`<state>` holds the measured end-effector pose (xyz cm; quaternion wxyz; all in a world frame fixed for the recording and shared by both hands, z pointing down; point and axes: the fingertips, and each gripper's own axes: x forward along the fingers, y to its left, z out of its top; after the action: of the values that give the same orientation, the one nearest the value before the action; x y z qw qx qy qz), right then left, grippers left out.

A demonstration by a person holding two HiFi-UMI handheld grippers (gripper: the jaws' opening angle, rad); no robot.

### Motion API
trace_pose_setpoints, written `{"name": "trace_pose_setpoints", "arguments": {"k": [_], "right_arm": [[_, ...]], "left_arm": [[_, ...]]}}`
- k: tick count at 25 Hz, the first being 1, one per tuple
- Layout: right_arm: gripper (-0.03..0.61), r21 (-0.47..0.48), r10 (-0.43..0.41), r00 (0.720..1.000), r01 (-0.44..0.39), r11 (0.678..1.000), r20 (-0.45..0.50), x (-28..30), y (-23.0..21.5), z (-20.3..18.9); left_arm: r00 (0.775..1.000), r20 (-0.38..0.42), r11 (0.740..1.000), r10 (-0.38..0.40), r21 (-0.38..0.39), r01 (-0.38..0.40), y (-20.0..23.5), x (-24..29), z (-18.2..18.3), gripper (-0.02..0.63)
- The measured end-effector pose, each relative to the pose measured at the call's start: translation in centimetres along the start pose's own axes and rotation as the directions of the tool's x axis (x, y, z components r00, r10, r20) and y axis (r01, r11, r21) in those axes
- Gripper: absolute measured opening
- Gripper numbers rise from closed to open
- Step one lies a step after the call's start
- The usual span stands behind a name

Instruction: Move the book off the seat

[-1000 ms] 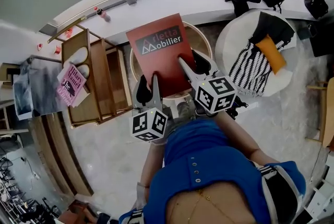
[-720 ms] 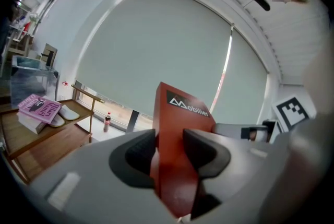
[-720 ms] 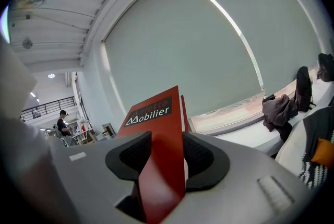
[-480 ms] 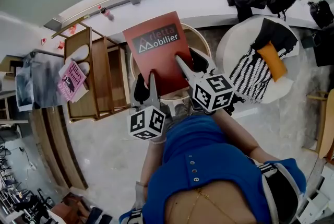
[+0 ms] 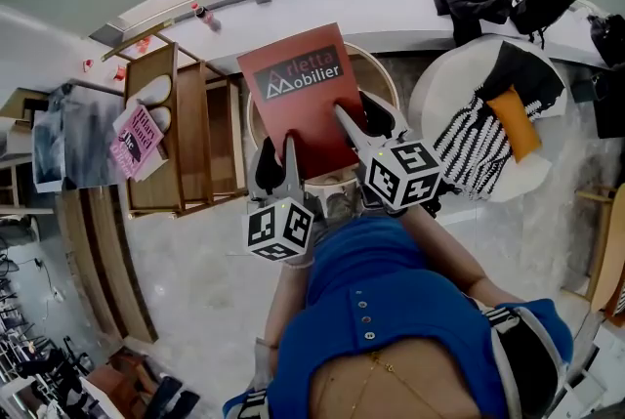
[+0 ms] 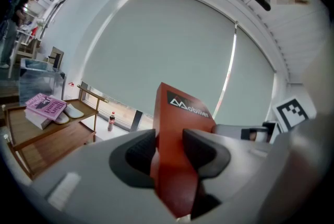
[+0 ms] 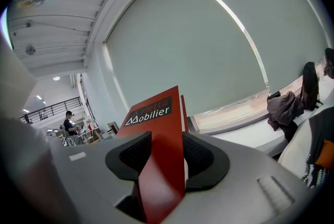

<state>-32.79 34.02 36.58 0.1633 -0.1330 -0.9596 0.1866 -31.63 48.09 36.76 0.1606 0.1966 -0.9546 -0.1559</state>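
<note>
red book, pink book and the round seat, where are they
red book (image 5: 298,100): head view, cover's middle.
pink book (image 5: 134,140): head view, its cover.
round seat (image 5: 371,75): head view, bare right part.

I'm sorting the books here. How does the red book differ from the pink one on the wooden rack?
The red book has a dark title band; the pink book has black lettering on pink. The red book is clamped by the left gripper and right gripper over the round seat; the pink book lies flat on the wooden rack beside pale slippers. Both are closed.
</note>
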Motion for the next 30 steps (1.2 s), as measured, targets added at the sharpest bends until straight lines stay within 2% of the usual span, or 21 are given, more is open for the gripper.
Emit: {"name": "trace_pose_setpoints", "arguments": {"k": [30], "right_arm": [[0.19,-0.001,-0.004,0.999,0.004,1.0,-0.051,0.5,-1.0,-1.2]], "left_arm": [[0.999,-0.053,1.0,0.011,-0.019,-0.012,0.2,0.5,-1.6,0.147]]}}
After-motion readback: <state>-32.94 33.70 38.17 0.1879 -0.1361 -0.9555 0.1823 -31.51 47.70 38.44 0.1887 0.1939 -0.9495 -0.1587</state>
